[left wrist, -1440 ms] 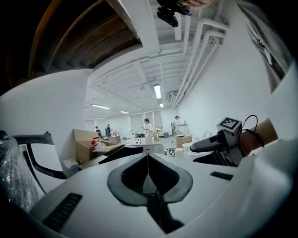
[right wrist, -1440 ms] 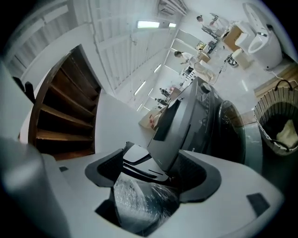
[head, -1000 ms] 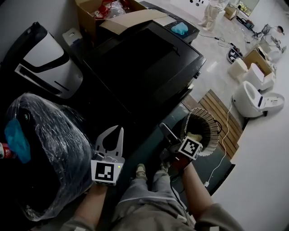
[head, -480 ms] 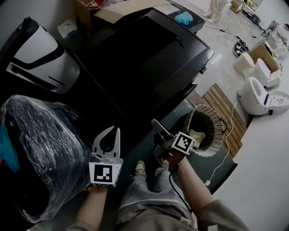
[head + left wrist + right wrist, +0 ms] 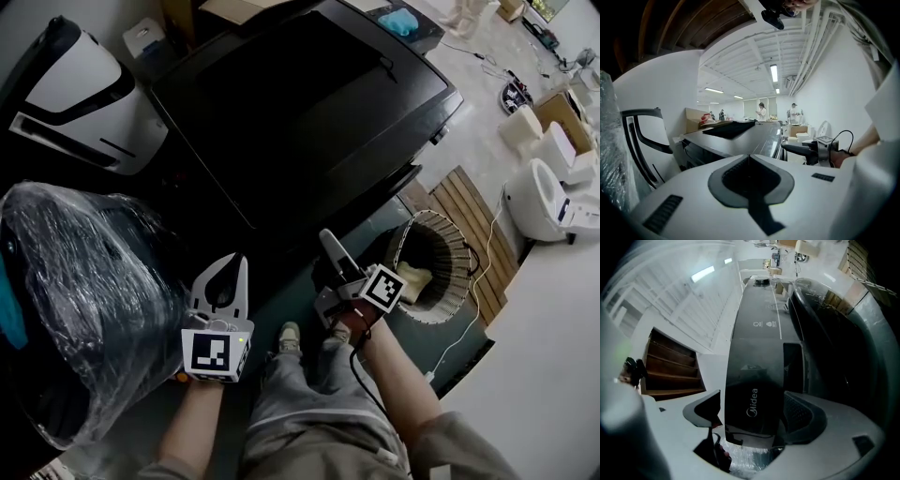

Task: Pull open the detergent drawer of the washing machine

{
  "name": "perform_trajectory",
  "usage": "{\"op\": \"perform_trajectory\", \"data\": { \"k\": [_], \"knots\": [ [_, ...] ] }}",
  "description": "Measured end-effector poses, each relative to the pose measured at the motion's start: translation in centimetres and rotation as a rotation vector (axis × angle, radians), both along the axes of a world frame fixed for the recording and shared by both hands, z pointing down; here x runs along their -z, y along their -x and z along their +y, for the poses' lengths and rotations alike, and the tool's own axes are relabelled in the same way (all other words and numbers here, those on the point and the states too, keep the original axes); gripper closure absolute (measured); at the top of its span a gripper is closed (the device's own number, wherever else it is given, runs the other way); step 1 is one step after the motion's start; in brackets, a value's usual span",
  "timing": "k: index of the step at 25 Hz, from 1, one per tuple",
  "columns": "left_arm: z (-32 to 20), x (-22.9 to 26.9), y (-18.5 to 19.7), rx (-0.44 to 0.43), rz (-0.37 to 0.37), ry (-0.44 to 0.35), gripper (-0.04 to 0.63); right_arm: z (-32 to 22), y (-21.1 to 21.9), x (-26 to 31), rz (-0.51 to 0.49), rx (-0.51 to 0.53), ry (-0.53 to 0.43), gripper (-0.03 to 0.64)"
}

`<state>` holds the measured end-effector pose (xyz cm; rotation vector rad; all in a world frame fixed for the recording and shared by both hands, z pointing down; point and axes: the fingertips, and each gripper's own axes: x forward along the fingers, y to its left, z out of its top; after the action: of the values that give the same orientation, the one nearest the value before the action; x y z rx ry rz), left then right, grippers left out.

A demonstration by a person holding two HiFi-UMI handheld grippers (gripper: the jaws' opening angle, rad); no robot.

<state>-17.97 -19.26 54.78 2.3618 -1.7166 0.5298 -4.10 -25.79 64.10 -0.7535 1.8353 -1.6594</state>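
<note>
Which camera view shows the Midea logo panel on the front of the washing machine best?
The right gripper view: the logo panel sits close and centred, its print readable. The head view shows the washing machine from above, mainly its dark top. The left gripper view sees that top nearly edge-on, with no logo.

White walls (image 5: 825, 93), strip lights (image 5: 774, 73), wooden stairs (image 5: 670, 366).

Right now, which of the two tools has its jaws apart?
The right tool: its jaws have just been opening, empty, with the washing machine's Midea panel beyond. The left tool is shut.
</note>
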Motion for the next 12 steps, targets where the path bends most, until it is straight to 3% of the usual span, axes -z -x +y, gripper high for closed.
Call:
{"op": "perform_trajectory", "data": {
  "k": [12],
  "knots": [
    [0.3, -0.4, -0.9, 0.010, -0.008, 0.007, 0.577, -1.4, 0.5, -0.2, -0.037, 0.012, 0.033, 0.221]
  ]
}}
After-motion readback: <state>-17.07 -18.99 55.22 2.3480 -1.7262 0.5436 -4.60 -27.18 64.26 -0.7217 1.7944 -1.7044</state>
